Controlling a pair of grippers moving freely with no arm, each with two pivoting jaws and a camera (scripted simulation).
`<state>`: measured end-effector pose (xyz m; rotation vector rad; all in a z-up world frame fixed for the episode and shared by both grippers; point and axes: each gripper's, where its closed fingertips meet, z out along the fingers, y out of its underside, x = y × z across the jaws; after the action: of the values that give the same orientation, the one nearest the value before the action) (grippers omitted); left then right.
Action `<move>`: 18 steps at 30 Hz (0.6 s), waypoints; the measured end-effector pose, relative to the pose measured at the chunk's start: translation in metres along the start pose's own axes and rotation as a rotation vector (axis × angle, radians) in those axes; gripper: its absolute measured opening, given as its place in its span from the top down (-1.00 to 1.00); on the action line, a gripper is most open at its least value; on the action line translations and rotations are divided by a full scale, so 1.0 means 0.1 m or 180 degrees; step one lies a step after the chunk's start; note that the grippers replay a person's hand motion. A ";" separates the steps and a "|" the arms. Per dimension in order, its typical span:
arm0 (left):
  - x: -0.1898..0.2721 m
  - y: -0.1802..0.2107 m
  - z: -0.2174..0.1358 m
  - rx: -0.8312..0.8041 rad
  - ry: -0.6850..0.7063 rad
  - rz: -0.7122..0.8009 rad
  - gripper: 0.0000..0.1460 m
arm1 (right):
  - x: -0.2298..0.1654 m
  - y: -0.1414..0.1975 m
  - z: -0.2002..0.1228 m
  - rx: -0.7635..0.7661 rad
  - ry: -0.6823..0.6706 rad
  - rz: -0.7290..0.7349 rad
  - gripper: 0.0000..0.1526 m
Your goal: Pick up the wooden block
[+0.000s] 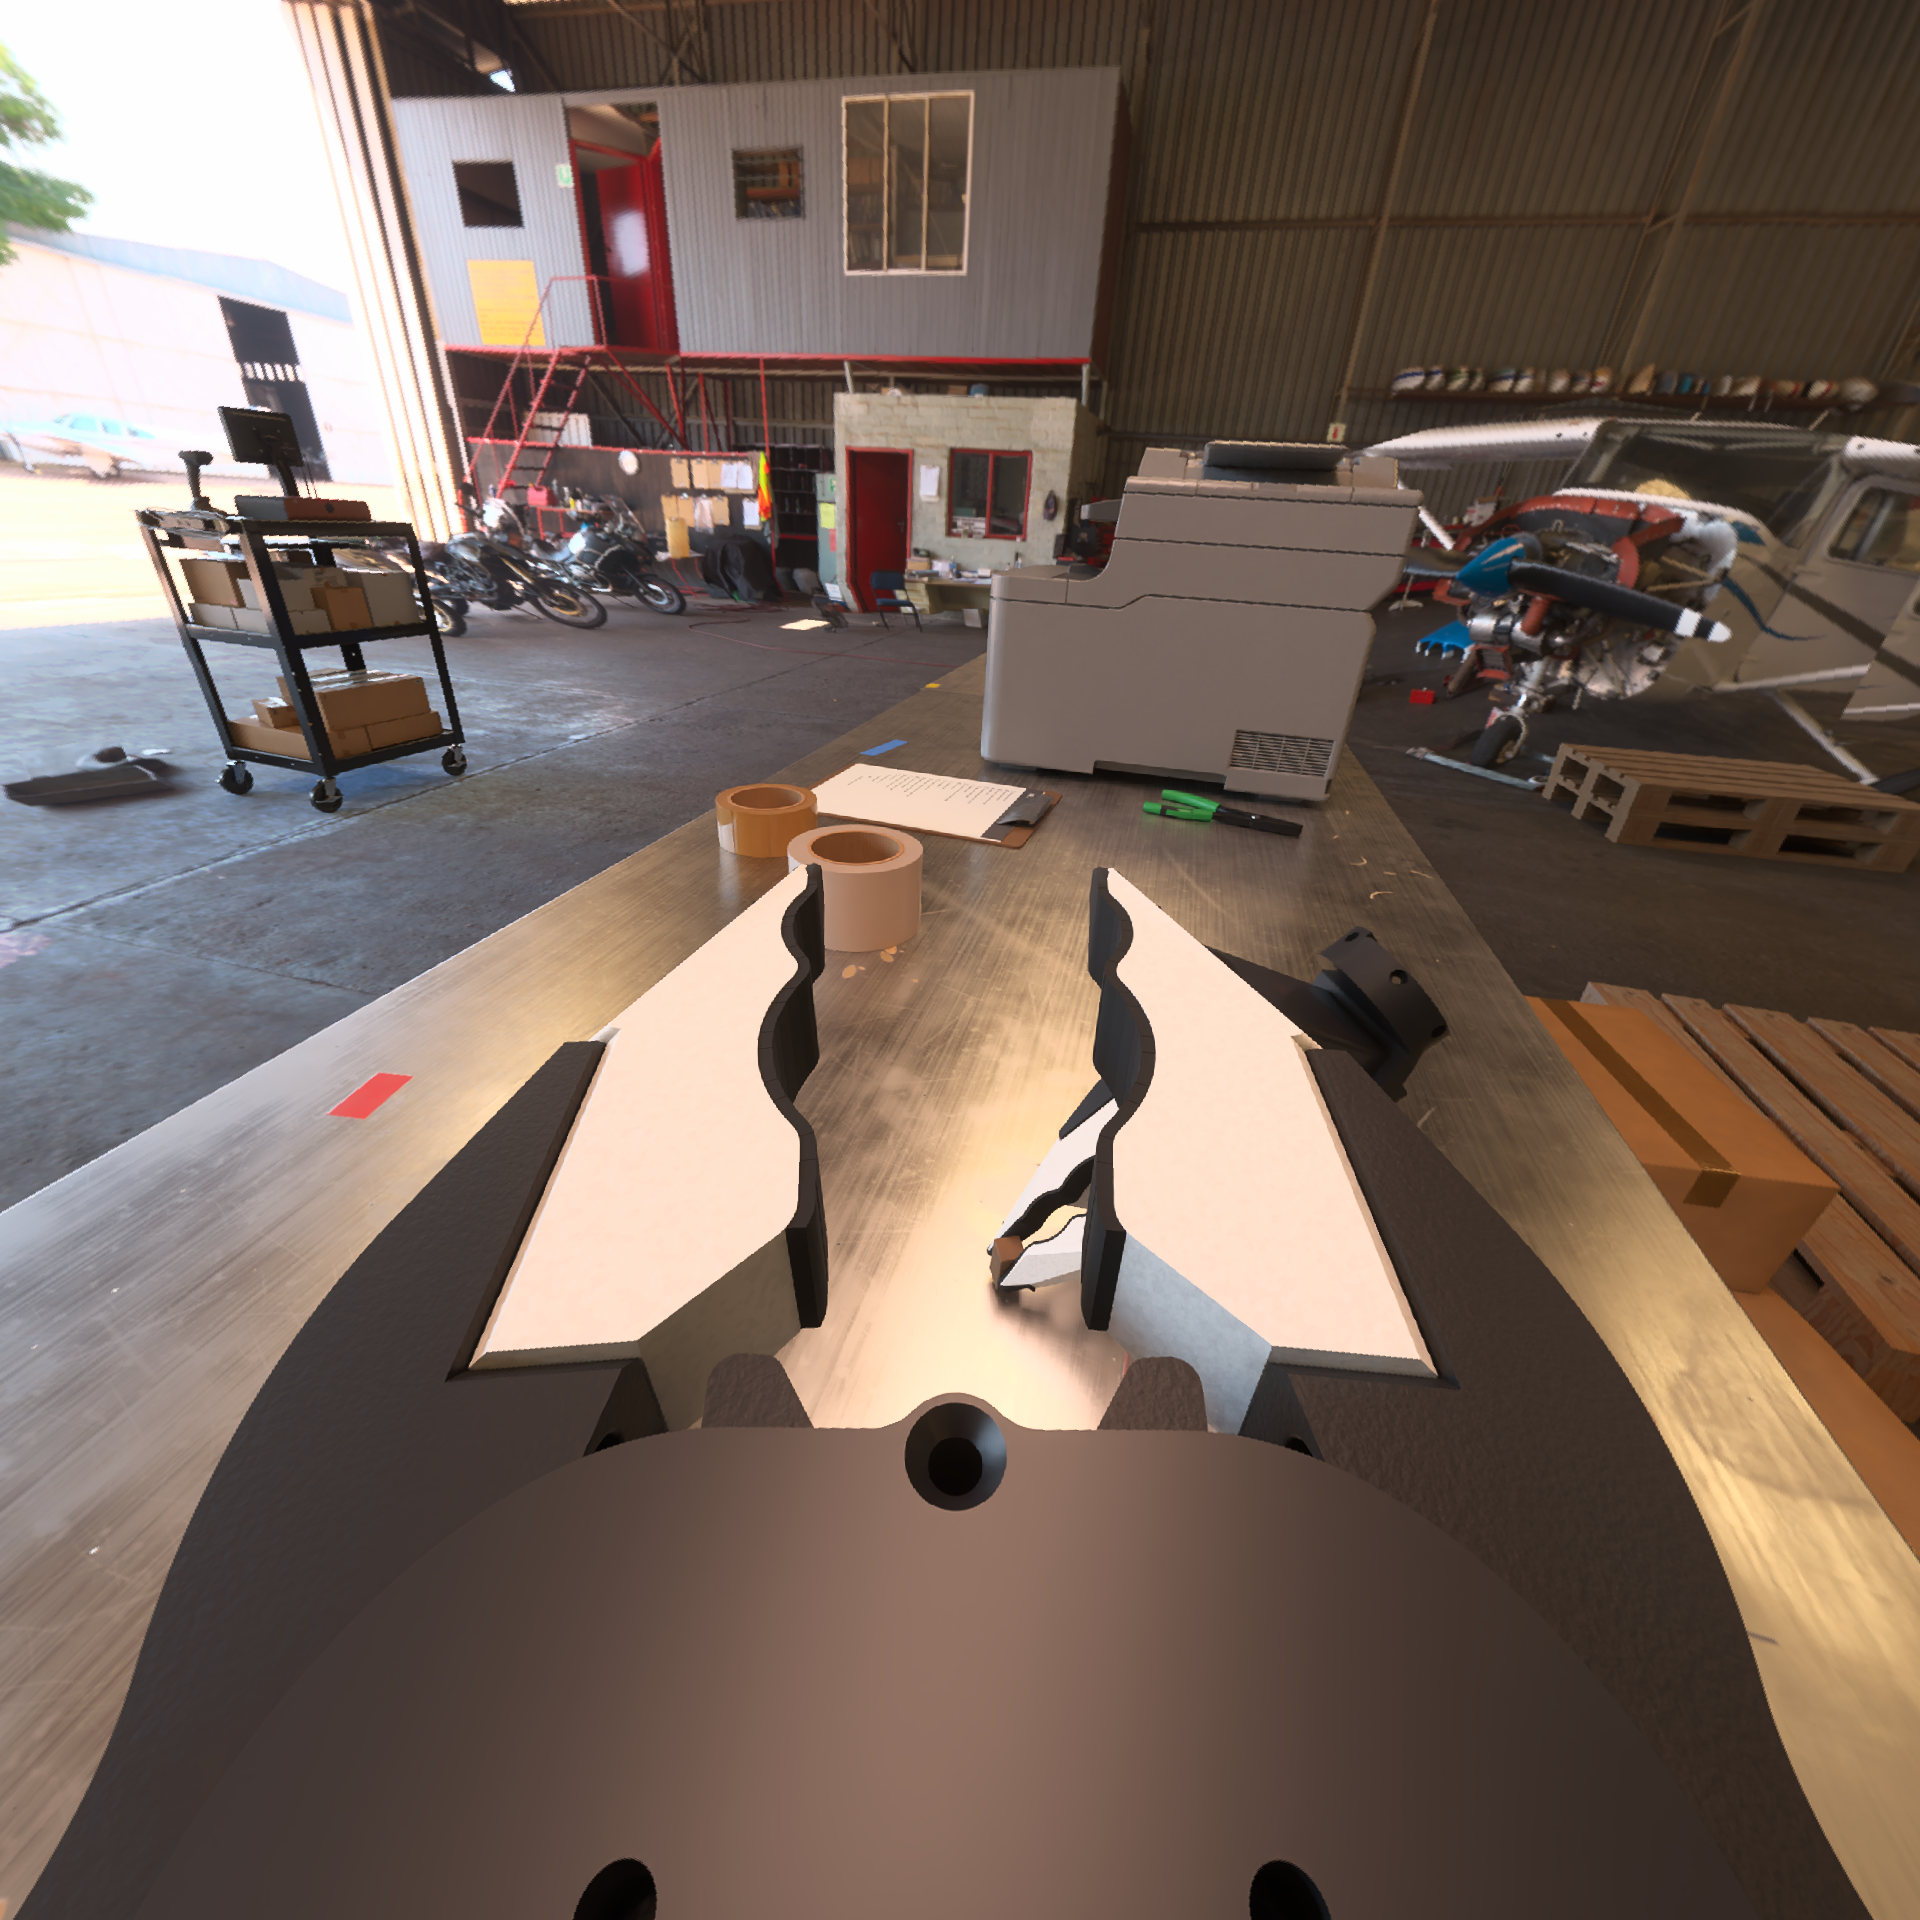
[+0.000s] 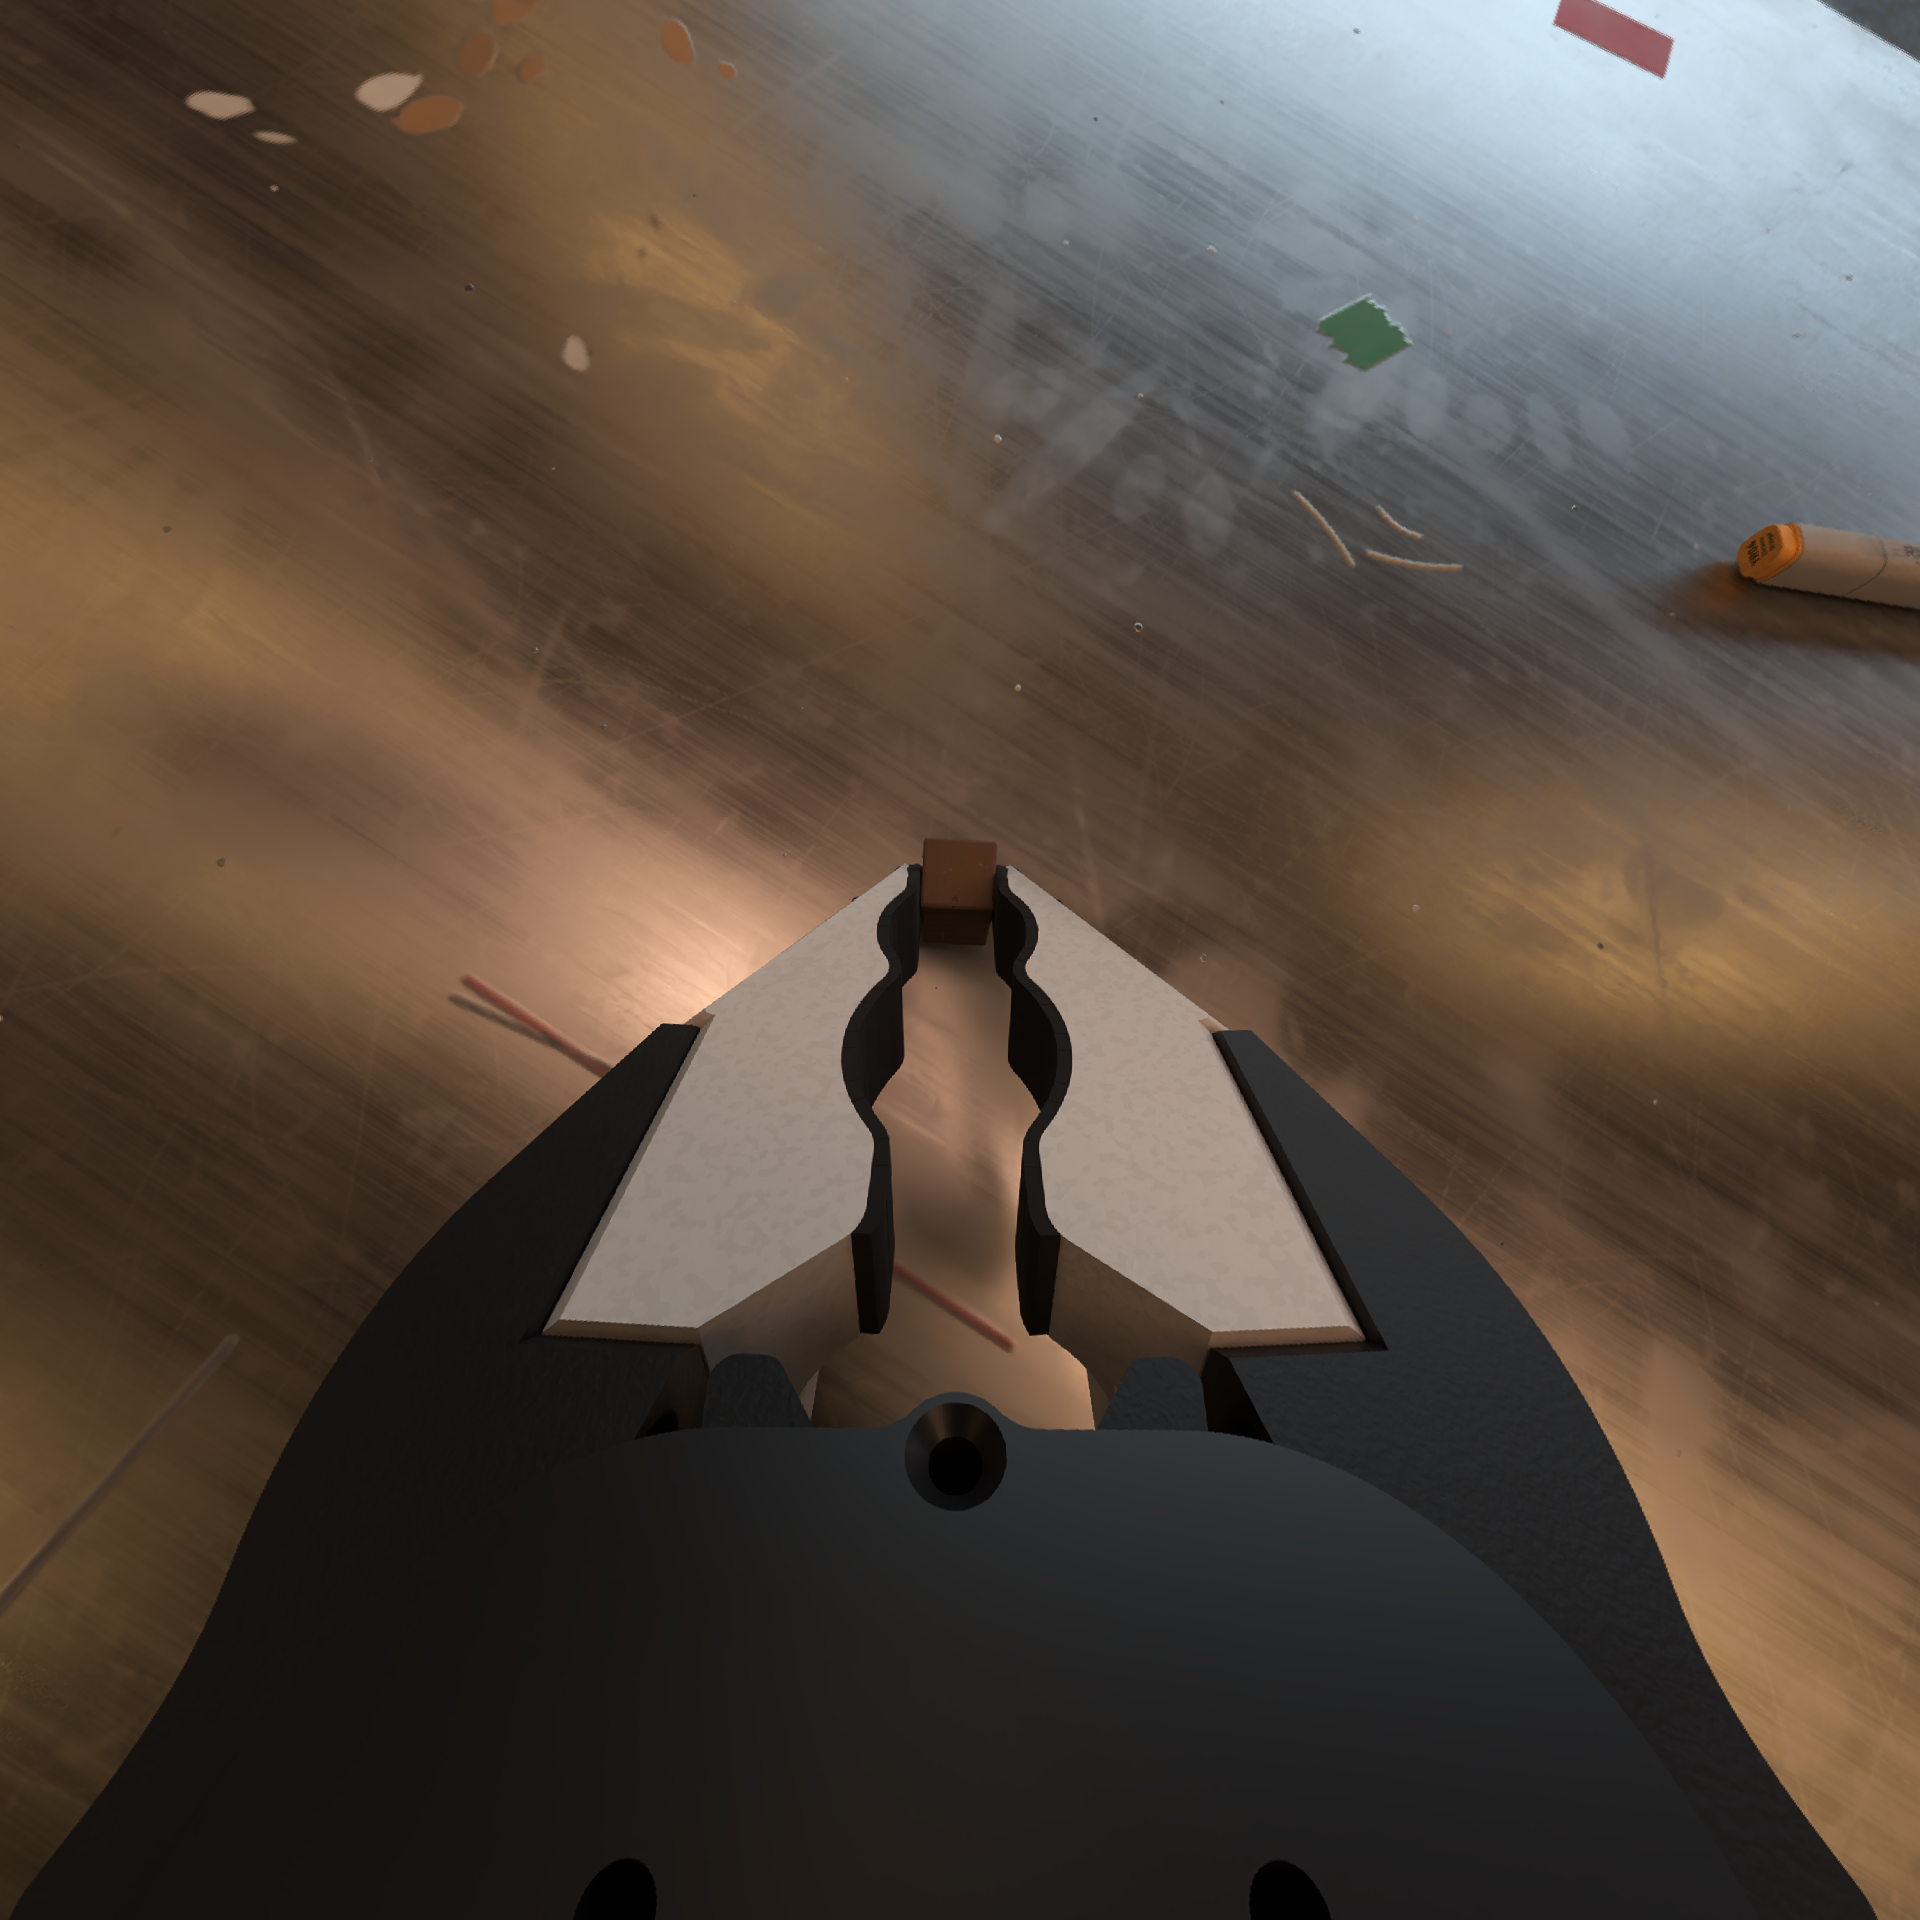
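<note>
The wooden block (image 2: 958,894) is a small brown cube, pinched between the tips of my right gripper (image 2: 958,881), which is shut on it just over the brushed metal table (image 2: 1143,727). My left gripper (image 1: 956,878) is open and empty, hovering level above the same table. In the left wrist view the right gripper (image 1: 1012,1270) shows low between my left fingers, angled down, with the block (image 1: 1004,1250) at its tips. Its black body (image 1: 1371,997) sticks out behind my left gripper's right finger.
Two tape rolls (image 1: 857,883) (image 1: 764,818), a clipboard with paper (image 1: 935,800), green markers (image 1: 1216,810) and a grey printer (image 1: 1195,644) stand farther along the table. A cardboard box (image 1: 1683,1143) lies on a pallet at the right. An orange-capped marker (image 2: 1829,566) and a green scrap (image 2: 1363,330) lie beyond the block.
</note>
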<state>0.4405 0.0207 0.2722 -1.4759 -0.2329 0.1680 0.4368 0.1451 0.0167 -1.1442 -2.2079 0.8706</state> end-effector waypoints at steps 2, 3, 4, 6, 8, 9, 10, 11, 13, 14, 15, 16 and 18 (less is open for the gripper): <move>0.03 -0.04 -0.02 -0.0026 0.0017 0.0035 0.30 | 0.00 0.02 0.00 -0.0021 -0.0008 0.0007 0.83; 0.03 -0.06 -0.02 -0.0034 0.0003 0.0064 0.30 | 0.00 0.02 0.00 -0.0031 -0.0006 0.0010 0.83; 0.04 -0.08 -0.03 -0.0040 -0.0013 0.0095 0.30 | 0.01 0.03 0.00 -0.0036 0.0000 0.0010 0.83; 0.05 -0.10 -0.05 -0.0054 -0.0025 0.0141 0.30 | 0.01 0.04 0.00 -0.0041 0.0003 0.0012 0.83; 0.05 -0.12 -0.05 -0.0045 -0.0025 0.0149 0.30 | 0.02 0.05 0.00 -0.0040 -0.0005 0.0024 0.83; 0.06 -0.12 -0.05 -0.0041 -0.0017 0.0136 0.30 | 0.02 0.05 0.00 -0.0039 -0.0012 0.0032 0.83; 0.06 -0.12 -0.05 -0.0039 -0.0010 0.0120 0.30 | 0.02 0.05 0.00 -0.0038 -0.0015 0.0035 0.83; 0.06 -0.12 -0.04 -0.0041 -0.0008 0.0111 0.30 | 0.02 0.05 0.00 -0.0036 -0.0016 0.0034 0.83; 0.06 -0.11 -0.04 -0.0052 -0.0019 0.0121 0.30 | 0.01 0.05 0.00 -0.0031 -0.0014 0.0021 0.83; 0.06 -0.11 -0.04 -0.0057 -0.0020 0.0128 0.30 | 0.01 0.05 0.00 -0.0029 -0.0015 0.0014 0.83; 0.07 -0.11 -0.04 -0.0059 -0.0016 0.0133 0.30 | 0.01 0.05 0.00 -0.0025 -0.0017 0.0013 0.83; 0.07 -0.12 -0.04 -0.0062 -0.0015 0.0137 0.30 | 0.01 0.05 0.00 -0.0018 -0.0023 0.0018 0.83; 0.07 -0.13 -0.05 -0.0069 -0.0017 0.0150 0.30 | 0.01 0.05 0.00 -0.0005 -0.0045 0.0040 0.83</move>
<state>0.4483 0.0170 0.2851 -1.5033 -0.2051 0.2081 0.4392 0.1481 0.0132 -1.1572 -2.2155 0.8848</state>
